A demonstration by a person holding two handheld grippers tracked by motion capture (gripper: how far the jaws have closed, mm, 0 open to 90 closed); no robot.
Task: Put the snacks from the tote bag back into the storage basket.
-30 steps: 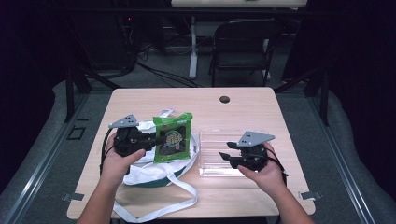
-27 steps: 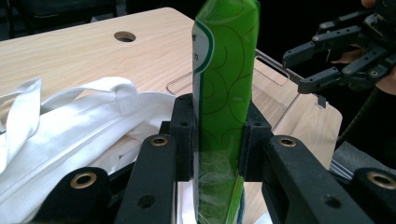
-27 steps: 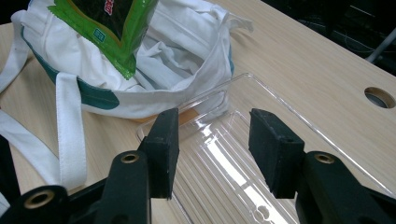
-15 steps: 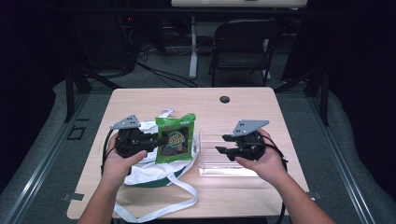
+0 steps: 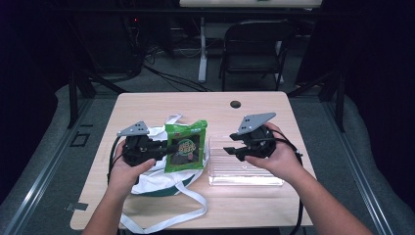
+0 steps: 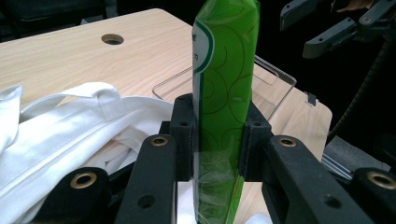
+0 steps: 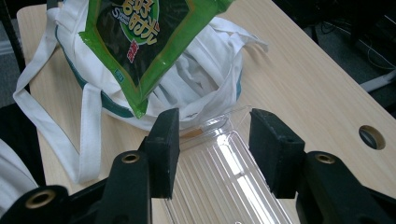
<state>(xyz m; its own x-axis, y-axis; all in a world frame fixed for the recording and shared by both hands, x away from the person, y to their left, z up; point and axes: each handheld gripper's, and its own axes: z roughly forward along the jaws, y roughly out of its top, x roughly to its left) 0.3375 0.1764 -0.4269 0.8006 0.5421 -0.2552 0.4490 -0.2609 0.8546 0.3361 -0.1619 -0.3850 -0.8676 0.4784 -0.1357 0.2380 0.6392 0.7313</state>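
From the high view, the left gripper holds a green snack packet upright above a white cloth bag, beside a clear plastic tray on the wooden table; the right gripper hovers over the tray.

In the left gripper view, both jaws are clamped flat on the packet's lower half. It looks light, crinkly and slippery, best pinched at a sealed edge.

In the right gripper view, the jaws stand apart, empty, above the tray, the packet hanging near.
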